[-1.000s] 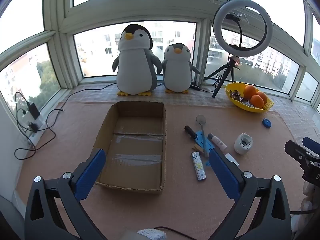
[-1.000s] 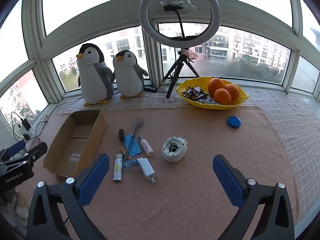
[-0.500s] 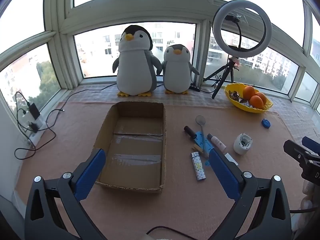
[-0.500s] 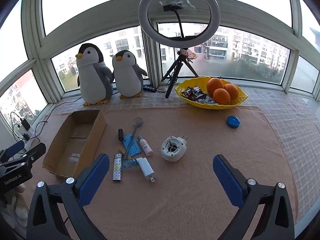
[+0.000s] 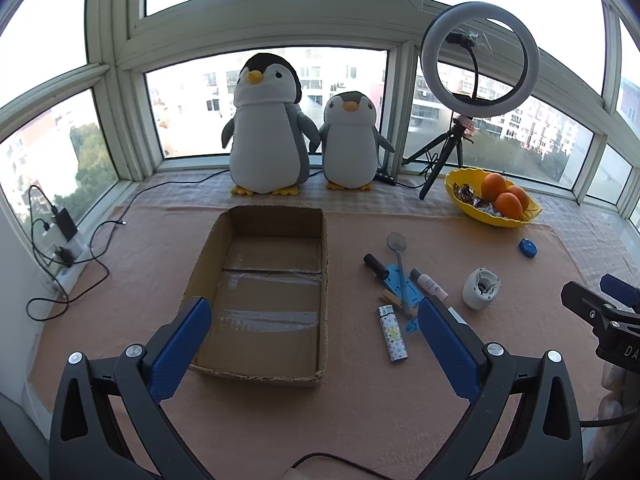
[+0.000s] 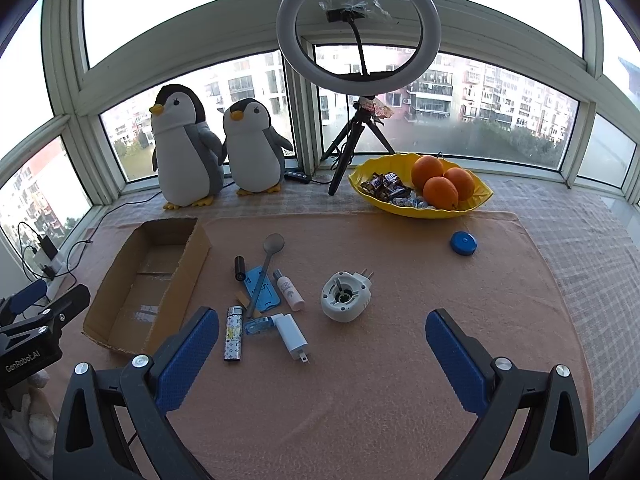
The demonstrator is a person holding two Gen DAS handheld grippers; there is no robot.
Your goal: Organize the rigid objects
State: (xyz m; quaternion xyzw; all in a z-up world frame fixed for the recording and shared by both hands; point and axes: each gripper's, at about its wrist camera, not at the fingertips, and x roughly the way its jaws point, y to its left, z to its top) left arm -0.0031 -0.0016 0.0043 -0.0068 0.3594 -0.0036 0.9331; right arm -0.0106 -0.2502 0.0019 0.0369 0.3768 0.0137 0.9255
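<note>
My left gripper (image 5: 314, 338) has its fingers (image 5: 180, 346) spread wide with nothing between them, held above the near end of the cardboard box (image 5: 264, 292). My right gripper (image 6: 322, 354) is just as wide apart and holds nothing, above bare pink tabletop (image 6: 360, 400) near me.

Past the right fingers (image 6: 188, 356), the loose things lie in a cluster just right of the box. Nearest is a patterned lighter (image 6: 233, 333), with a small clear blue item (image 6: 258, 325) touching a white charger plug (image 6: 291, 335) beside it. Farther on, a long spoon (image 6: 264, 268) lies across a blue card (image 6: 262, 289), a small black cylinder (image 6: 239, 269) to the card's left and a little white bottle (image 6: 289, 291) to its right. A wooden clip (image 5: 394, 302) peeks out under the spoon handle. A round white plug-in device (image 6: 346, 296) sits right of the bottle, apart from the rest. A blue disc (image 6: 463, 243) lies well to the far right.

The box is open and has only tape strips on its floor. At the far edge stand two plush penguins (image 5: 266, 136), a ring light (image 6: 358, 26) on a tripod, and a yellow bowl (image 6: 420, 210) with oranges and sweets.
</note>
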